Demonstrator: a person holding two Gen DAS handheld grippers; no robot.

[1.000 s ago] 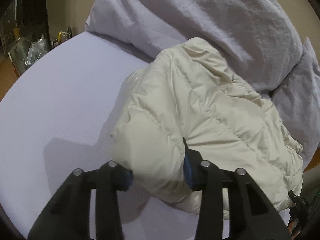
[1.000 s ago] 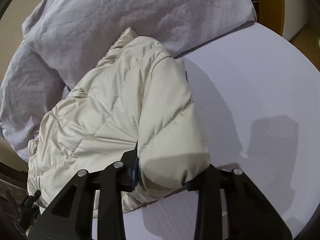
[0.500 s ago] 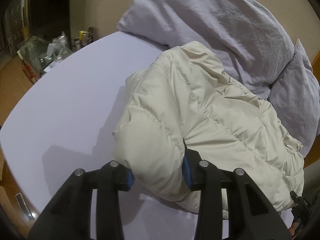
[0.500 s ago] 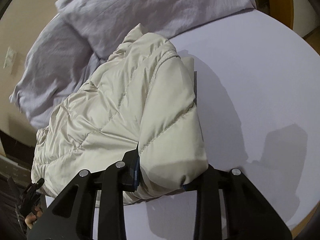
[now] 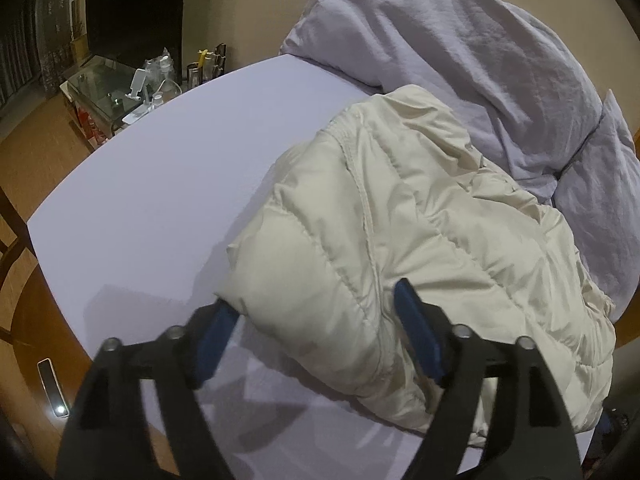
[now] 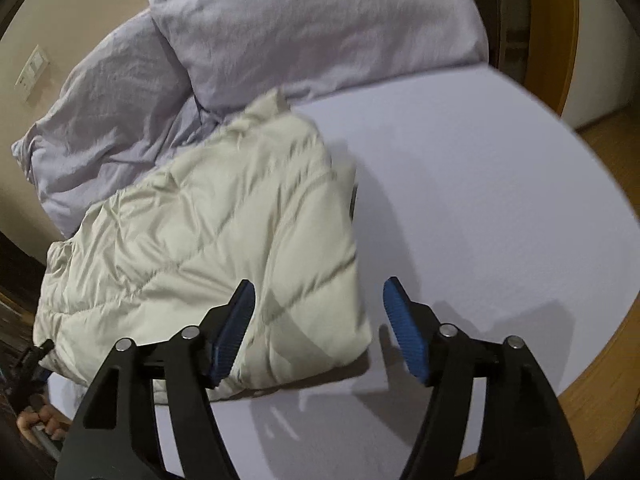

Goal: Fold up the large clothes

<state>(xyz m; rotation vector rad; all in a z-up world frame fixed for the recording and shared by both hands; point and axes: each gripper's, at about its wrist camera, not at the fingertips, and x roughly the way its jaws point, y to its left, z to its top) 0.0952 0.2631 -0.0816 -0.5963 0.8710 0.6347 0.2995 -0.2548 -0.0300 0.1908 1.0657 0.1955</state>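
Jacket: the cream puffer jacket (image 5: 420,240) lies folded on the lavender bed sheet (image 5: 160,208), its far end against the pillows (image 5: 460,48).
Left gripper (image 5: 316,328): jaws spread wide, straddling the jacket's near corner without clamping it.
Right gripper (image 6: 318,320): jaws wide apart, holding nothing, above the jacket's near edge.

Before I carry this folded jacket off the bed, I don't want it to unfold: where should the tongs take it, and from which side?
Grip the thick rolled edge of the jacket nearest the cameras, coming in low along the sheet from the near side. There the layers bunch into one puffy fold. The left tongs and right tongs both stand open at it, at opposite corners.
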